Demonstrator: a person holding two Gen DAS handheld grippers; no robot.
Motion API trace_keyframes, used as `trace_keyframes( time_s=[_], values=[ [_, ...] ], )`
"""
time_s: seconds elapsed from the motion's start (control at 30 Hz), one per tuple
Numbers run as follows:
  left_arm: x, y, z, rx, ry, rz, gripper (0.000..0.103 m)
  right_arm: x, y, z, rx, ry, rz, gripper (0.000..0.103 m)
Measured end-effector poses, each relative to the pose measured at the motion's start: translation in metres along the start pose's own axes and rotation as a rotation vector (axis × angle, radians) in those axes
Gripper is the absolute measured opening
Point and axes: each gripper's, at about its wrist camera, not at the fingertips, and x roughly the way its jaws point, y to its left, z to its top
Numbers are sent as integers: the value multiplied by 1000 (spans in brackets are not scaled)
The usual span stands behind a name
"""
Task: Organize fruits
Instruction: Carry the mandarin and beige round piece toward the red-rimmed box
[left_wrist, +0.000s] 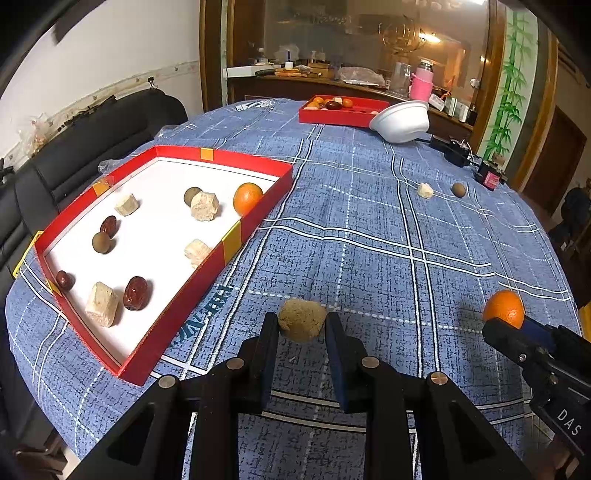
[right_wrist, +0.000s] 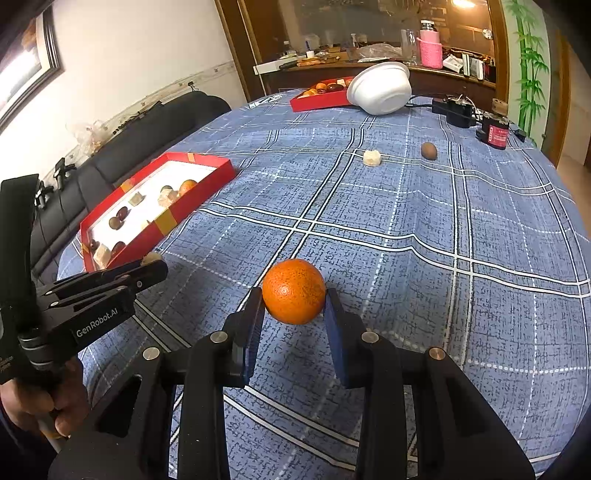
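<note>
- Holding one piece each, both grippers are loaded: the left gripper (left_wrist: 301, 323) is clenched on a rough tan-brown lump of crumbly, cake-like food (left_wrist: 302, 319), and the right gripper (right_wrist: 294, 295) is clenched on a round orange tangerine with pitted skin (right_wrist: 294, 291).
- Both pieces sit above the blue plaid tablecloth (left_wrist: 369, 229) at its near edge, the lump just off the near right corner of the shallow red cardboard tray with a white floor (left_wrist: 177, 299), the tangerine well to its right.
- That tray on the left side of the cloth already holds about ten pieces: a second tangerine (left_wrist: 246, 198) against its right wall, pale beige cubes, dark red dates and small brown round fruits.
- Two pieces are left loose on the cloth toward the far right: a small pale beige cube (right_wrist: 371, 157) and a small brown round fruit (right_wrist: 428, 150), near each other but apart.
- By my reading the sorting is well past halfway: the two held pieces to drop in, then those two strays.
- A second red tray (right_wrist: 319, 99) with fruit and a tipped white foam bowl (right_wrist: 380, 90) stand at the far edge; whether they belong to the job I cannot tell.
- The tangerine is nearly a ball, so no long axis shows; its stem scar faces the right wrist camera. The lump is slightly wider than tall, its longer side running jaw to jaw.
</note>
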Motion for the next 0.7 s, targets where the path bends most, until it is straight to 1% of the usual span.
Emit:
trace_keyframes(
  time_s=[0.3,0.7],
  values=[
    [-6,11,1,-24,-10,4,25,1,12,1,-34,10,22,31],
    [-19,34,9,-61,-46,7,25,1,45,15,-109,0,60,32]
  ],
)
